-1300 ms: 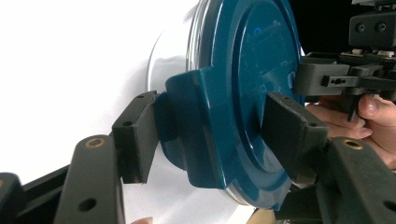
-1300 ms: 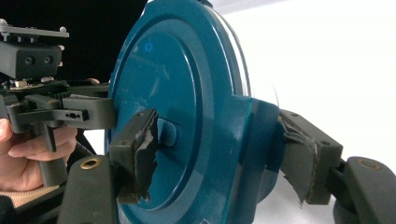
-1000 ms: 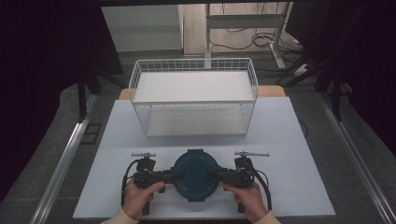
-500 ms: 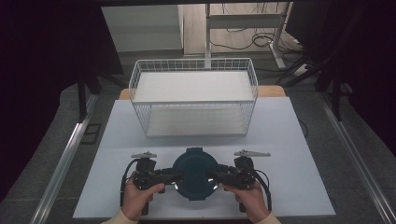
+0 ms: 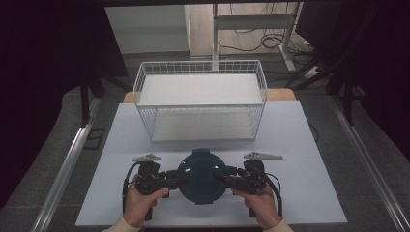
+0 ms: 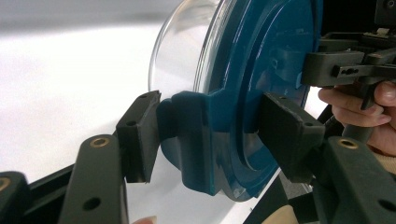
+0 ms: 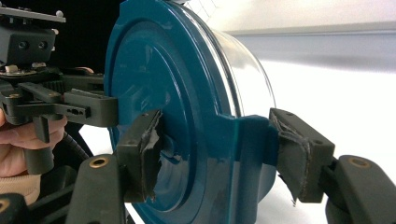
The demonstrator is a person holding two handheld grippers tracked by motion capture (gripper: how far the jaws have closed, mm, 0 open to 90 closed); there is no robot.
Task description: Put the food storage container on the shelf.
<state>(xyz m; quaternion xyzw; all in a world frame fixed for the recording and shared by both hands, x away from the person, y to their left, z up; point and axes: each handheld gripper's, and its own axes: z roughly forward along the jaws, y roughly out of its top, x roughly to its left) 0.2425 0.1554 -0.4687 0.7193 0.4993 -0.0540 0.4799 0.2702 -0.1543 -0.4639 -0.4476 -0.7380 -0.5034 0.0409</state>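
You had the lidded container gripped from both sides, low over the near edge of the tabletop: your left gripper clamped one blue lid clip, your right gripper clamped the opposite clip. The step looked like lifting it. The wire basket stood beyond, likely the destination; your next move called for a level carry, both hands together.

I find no writing, label, brand, number or sign that I can read anywhere: not on the teal lid, nor on the wire basket.
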